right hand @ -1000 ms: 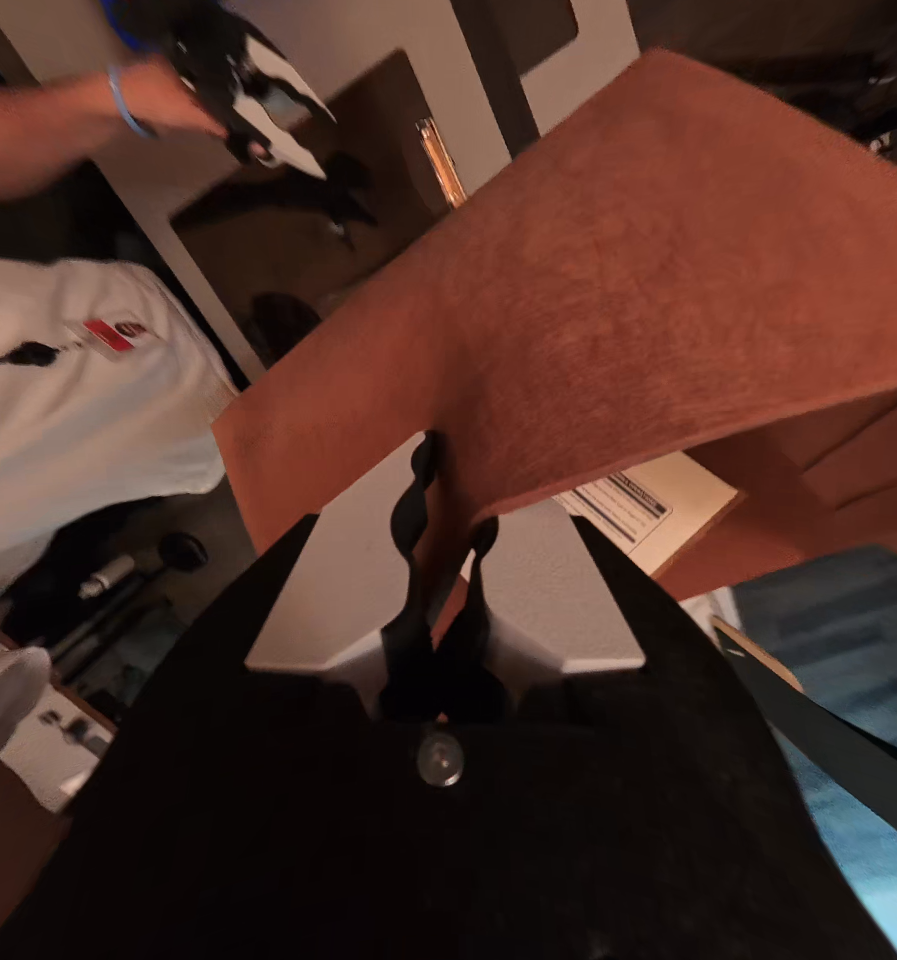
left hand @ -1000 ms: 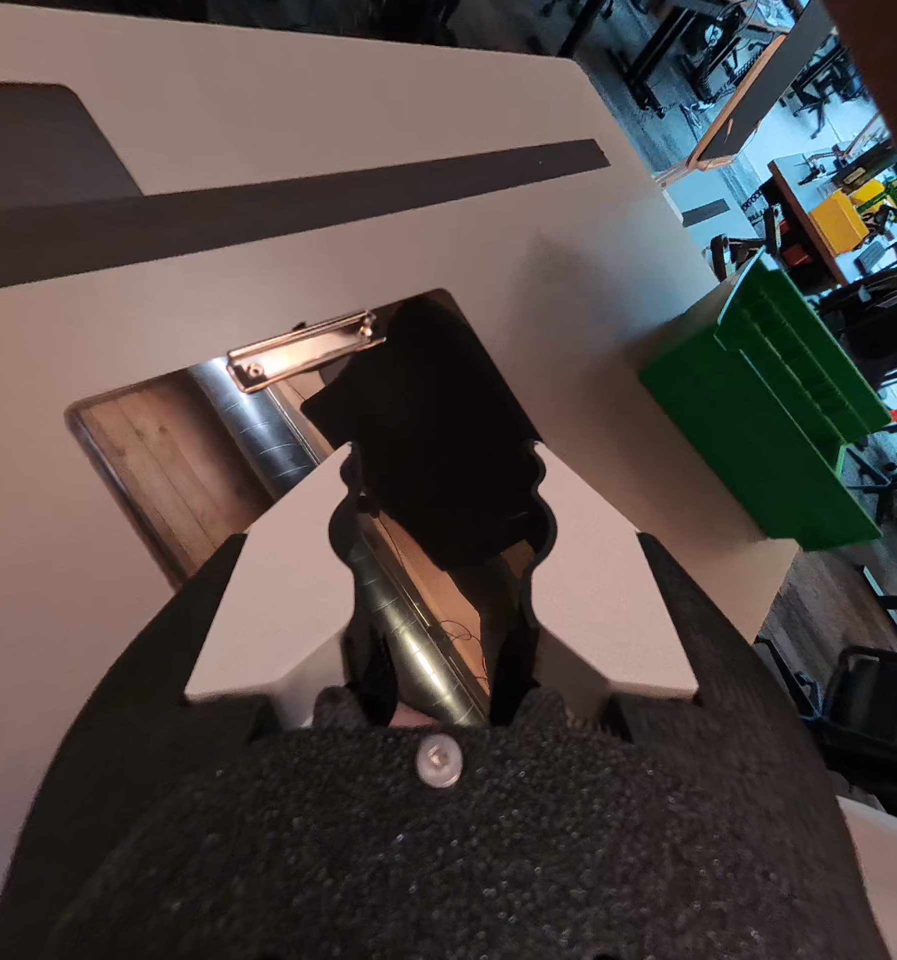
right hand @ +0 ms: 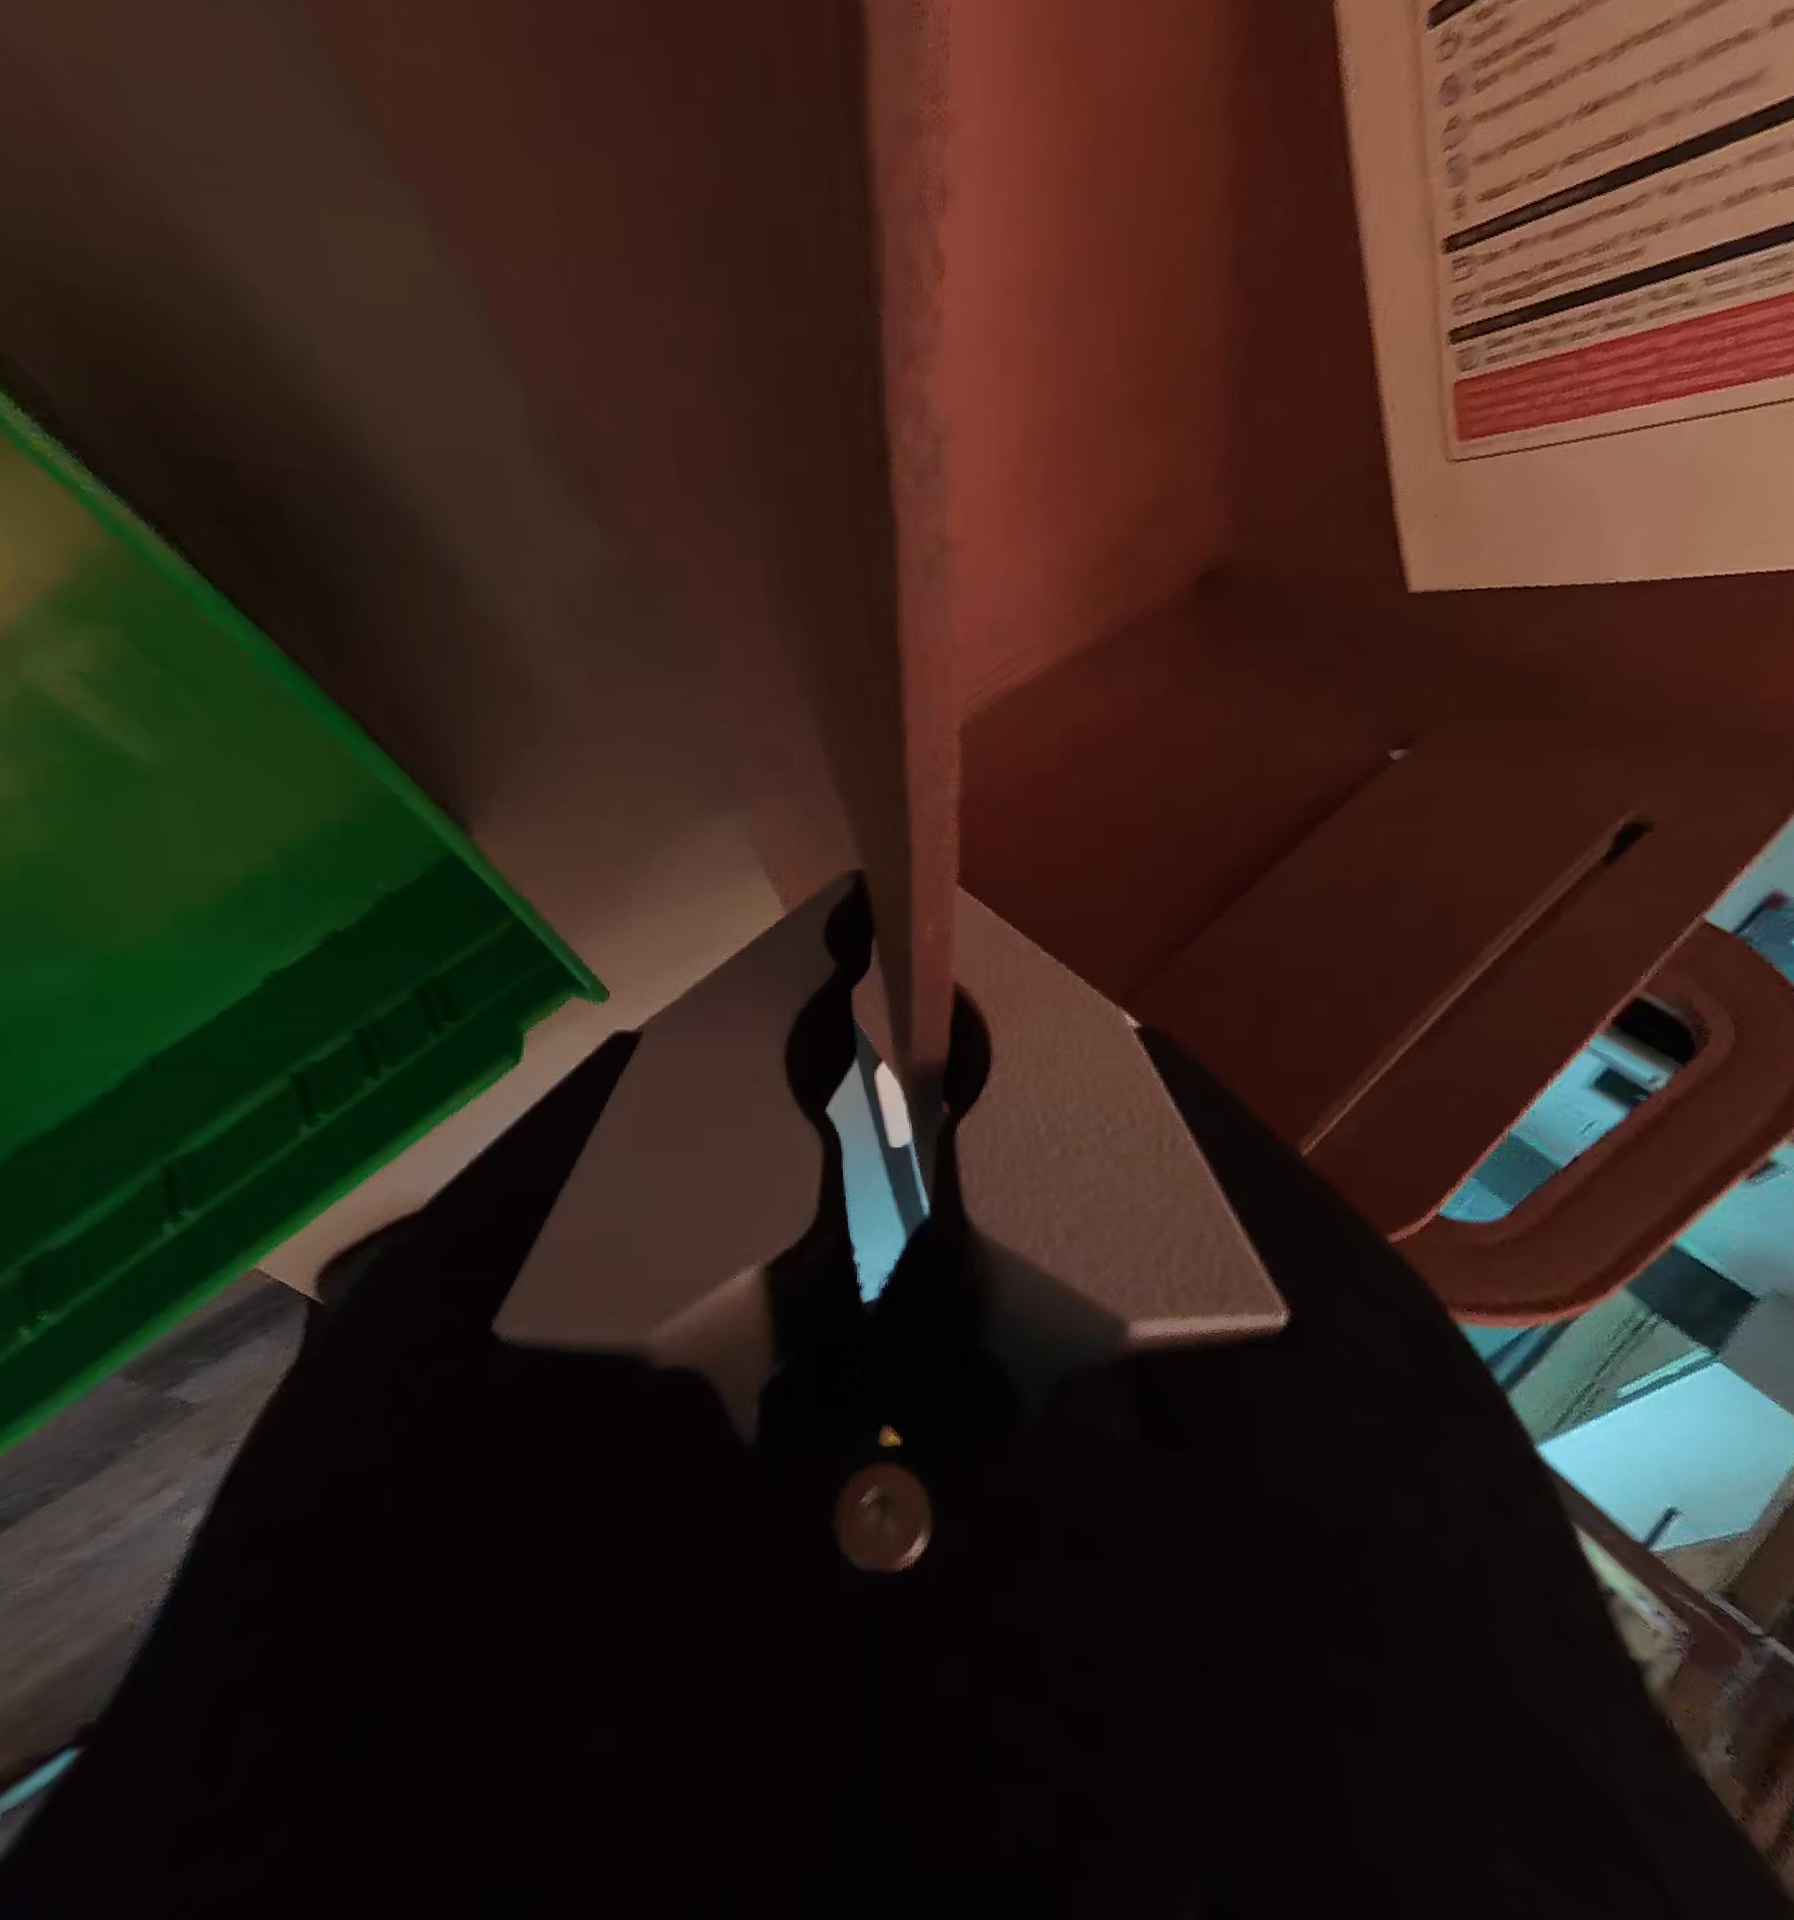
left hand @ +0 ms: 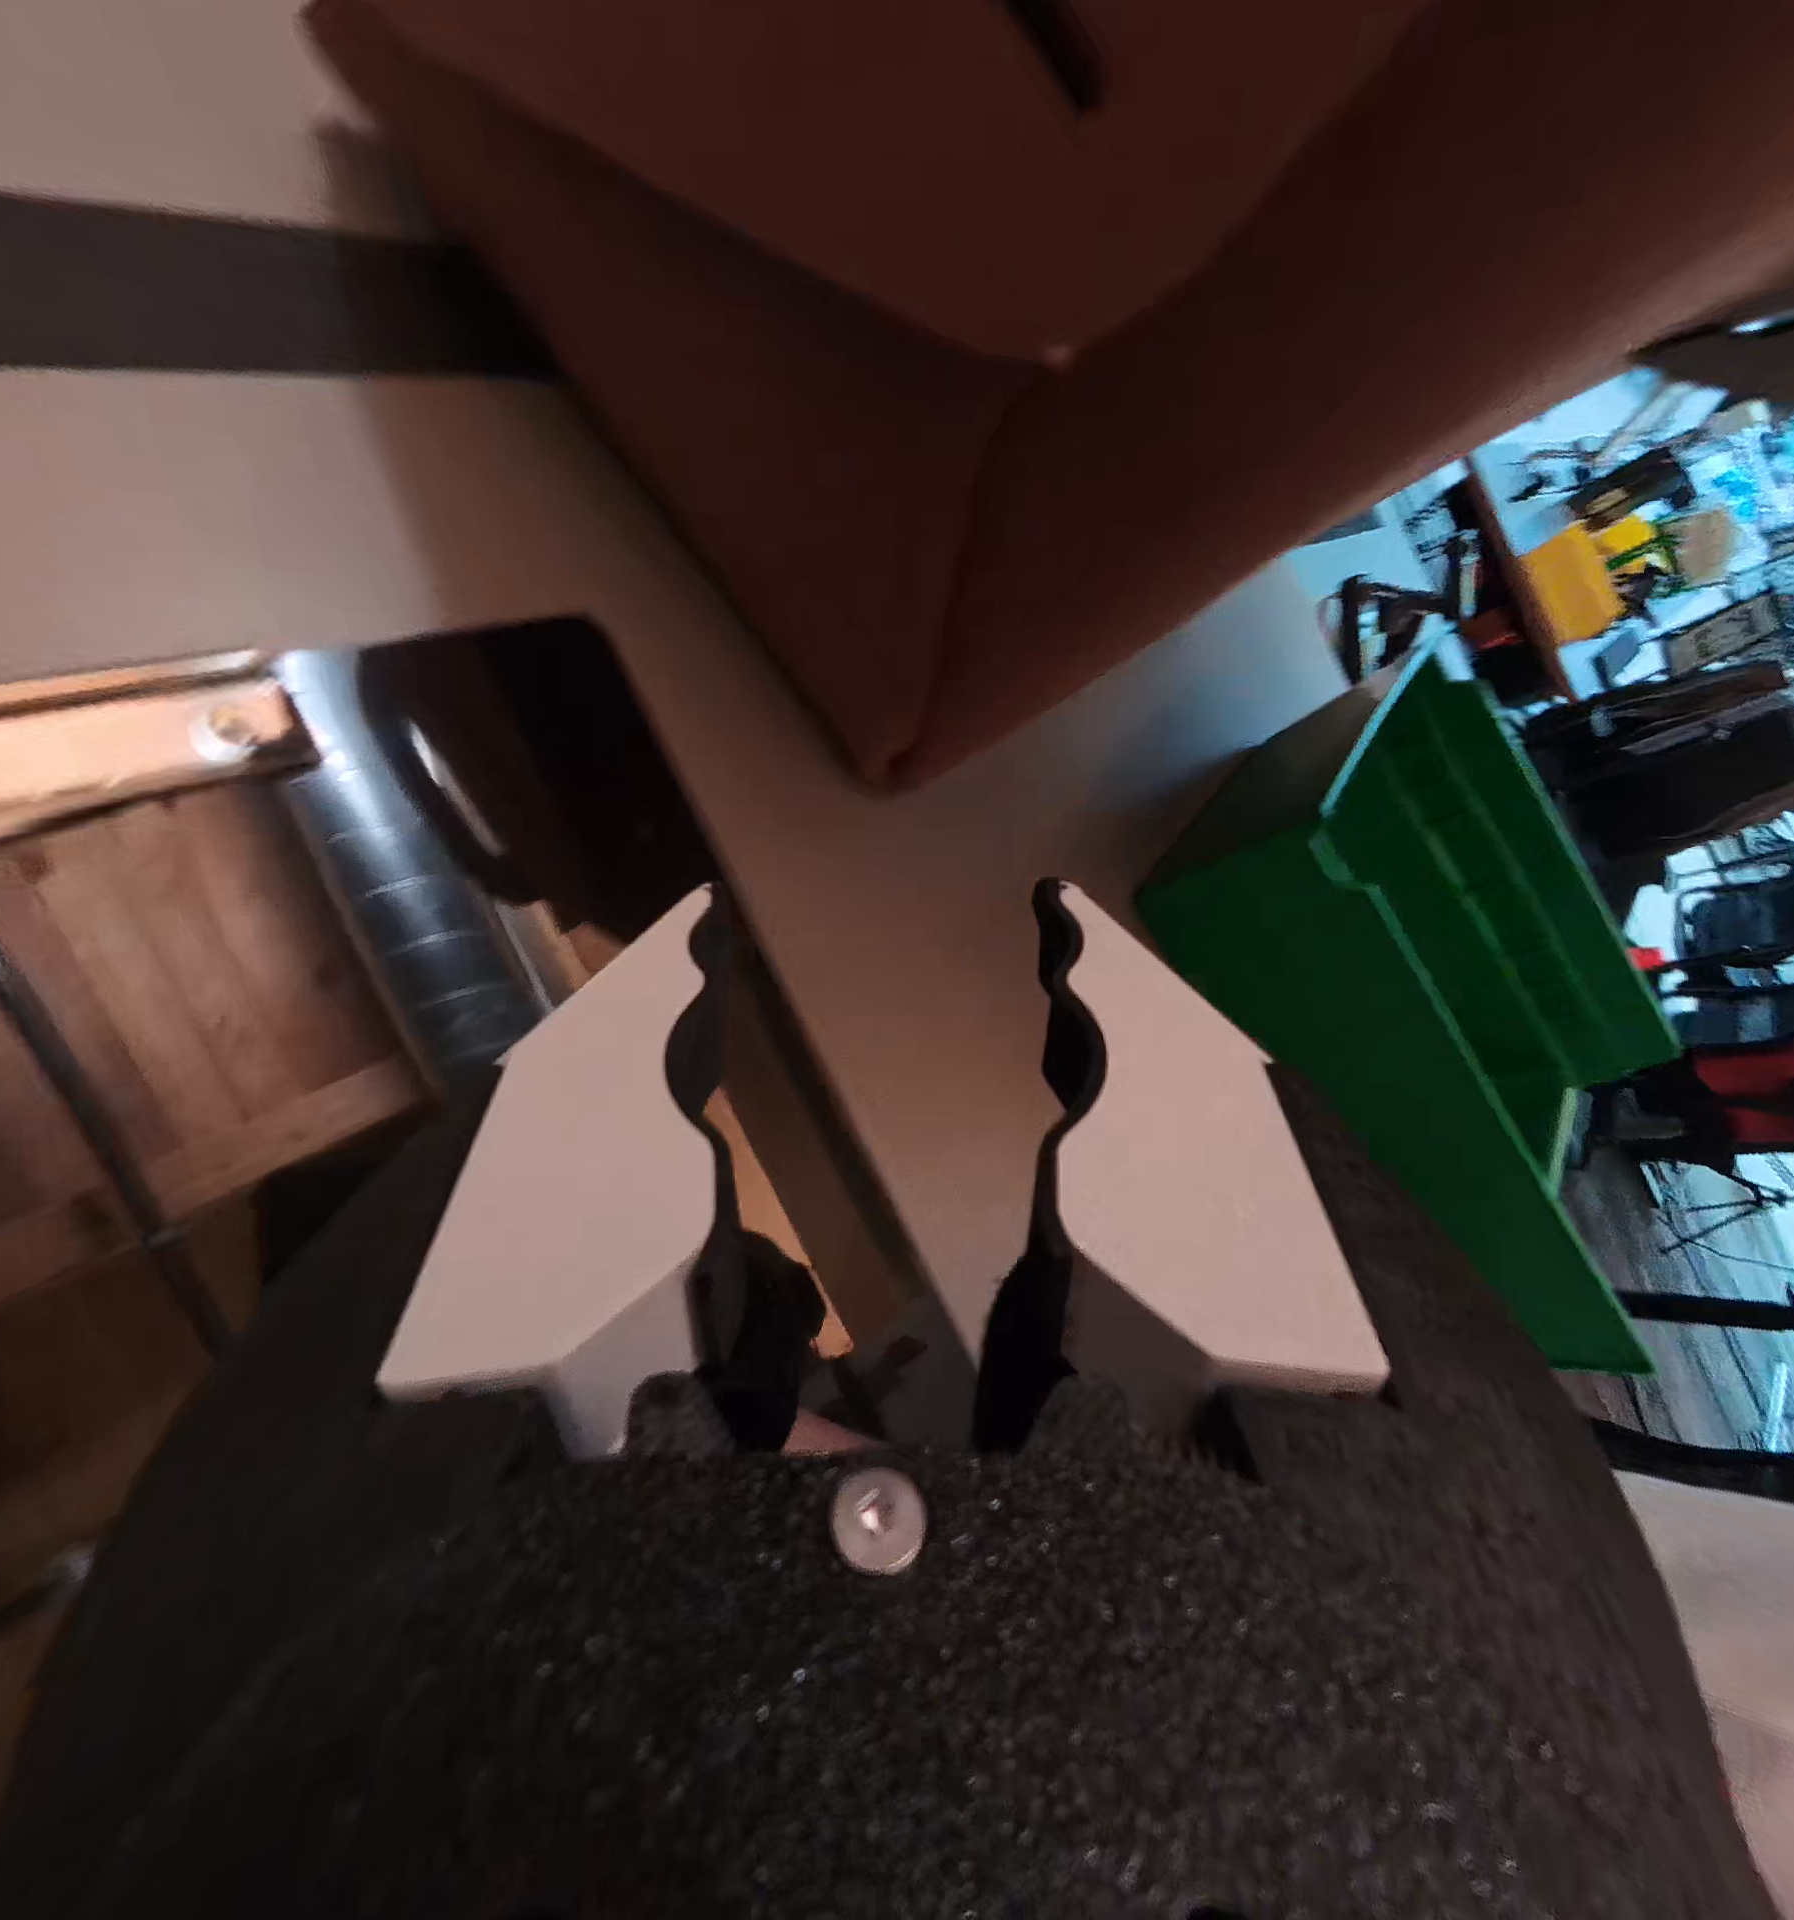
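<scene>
Right gripper (right hand: 898,1023) pinched shut on the thin edge of a brown cardboard box (right hand: 1288,790), hoisted clear above the white bench (left hand: 934,935) near its green-bin (left hand: 1412,1049) corner, left gripper (left hand: 877,1003) spread open, empty, just beneath.

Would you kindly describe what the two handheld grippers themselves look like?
Both look alike. The left gripper has two pale wedge-shaped fingers lined with wavy black pads, on a speckled black body with a silver screw. The right gripper shows the same, darker.
</scene>
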`<state>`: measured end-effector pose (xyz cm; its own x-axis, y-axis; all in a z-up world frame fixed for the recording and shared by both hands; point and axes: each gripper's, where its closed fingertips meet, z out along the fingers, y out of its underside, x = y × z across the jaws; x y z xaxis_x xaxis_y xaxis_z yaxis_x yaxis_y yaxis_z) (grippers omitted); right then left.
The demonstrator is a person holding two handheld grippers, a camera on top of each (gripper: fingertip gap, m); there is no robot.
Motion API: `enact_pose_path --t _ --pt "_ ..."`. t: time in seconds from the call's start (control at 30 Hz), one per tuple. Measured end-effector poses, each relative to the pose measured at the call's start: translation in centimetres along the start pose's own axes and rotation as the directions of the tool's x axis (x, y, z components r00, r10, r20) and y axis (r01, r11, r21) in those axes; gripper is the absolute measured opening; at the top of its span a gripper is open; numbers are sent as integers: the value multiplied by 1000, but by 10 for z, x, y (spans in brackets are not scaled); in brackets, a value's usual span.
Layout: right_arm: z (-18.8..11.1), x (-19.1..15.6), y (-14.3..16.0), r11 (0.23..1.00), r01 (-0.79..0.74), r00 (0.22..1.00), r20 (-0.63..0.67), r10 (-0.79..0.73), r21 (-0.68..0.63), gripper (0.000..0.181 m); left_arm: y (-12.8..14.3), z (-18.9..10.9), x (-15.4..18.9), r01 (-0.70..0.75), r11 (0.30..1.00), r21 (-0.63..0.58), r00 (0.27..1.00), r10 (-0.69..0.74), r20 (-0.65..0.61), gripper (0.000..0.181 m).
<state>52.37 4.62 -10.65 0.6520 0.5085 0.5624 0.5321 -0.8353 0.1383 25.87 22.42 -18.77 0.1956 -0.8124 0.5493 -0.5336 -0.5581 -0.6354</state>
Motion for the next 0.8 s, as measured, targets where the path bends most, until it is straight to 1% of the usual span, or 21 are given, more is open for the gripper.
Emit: enact_pose_path --t 0.03,0.13,0.23,0.3,0.37,0.4,0.47,0.53,0.57,0.6,0.63,0.67,0.73,0.77,0.8 --pt "0 1 0 1000 -27 1000 6 27 -2 4 -7 5 9 -25 1000 8 1000 25 -17 60" --pt "1 3 -1 998 -63 998 10 63 1 5 -35 25 32 -161 985 68 986 163 -21 61" --pt "-3 -6 2 995 -97 993 65 98 -13 4 -49 65 52 -290 956 54 957 291 -16 63" --pt "-4 -6 3 996 -87 995 57 87 -12 6 -59 87 65 -349 935 65 937 350 -5 71" --pt "-2 -1 10 996 -83 996 31 83 -14 5 -71 100 71 -383 918 98 924 381 40 72" --pt "-2 0 14 995 -96 994 46 96 -13 5 -74 104 72 -393 914 101 919 391 45 72" --pt "-1 -1 19 994 -105 991 79 106 -24 5 -76 109 75 -387 918 90 922 386 27 72" --pt "1 0 17 999 -52 996 65 52 -8 6 -71 109 73 -397 915 72 918 396 34 73" --pt "2 2 15 999 -40 998 44 40 11 8 -66 106 72 -397 916 64 918 395 37 72" --pt "1 6 12 999 -43 999 8 42 29 15 -60 99 71 -389 919 63 921 387 35 72" --pt "-1 10 12 998 -53 998 -37 54 39 24 -53 87 69 -377 924 69 926 375 36 72" --pt "-4 13 11 996 -62 994 -83 67 59 38 -46 71 66 -361 929 77 932 359 42 72" --pt "-18 16 7 985 -107 979 -159 128 136 54 -26 28 52 -307 946 100 951 303 58 73" --pt "-26 14 7 974 -151 968 -176 181 171 60 -14 1 42 -270 956 117 962 264 65 72" --pt "-36 8 7 958 -206 955 -172 241 197 70 -1 -28 29 -231 964 135 972 221 83 72"
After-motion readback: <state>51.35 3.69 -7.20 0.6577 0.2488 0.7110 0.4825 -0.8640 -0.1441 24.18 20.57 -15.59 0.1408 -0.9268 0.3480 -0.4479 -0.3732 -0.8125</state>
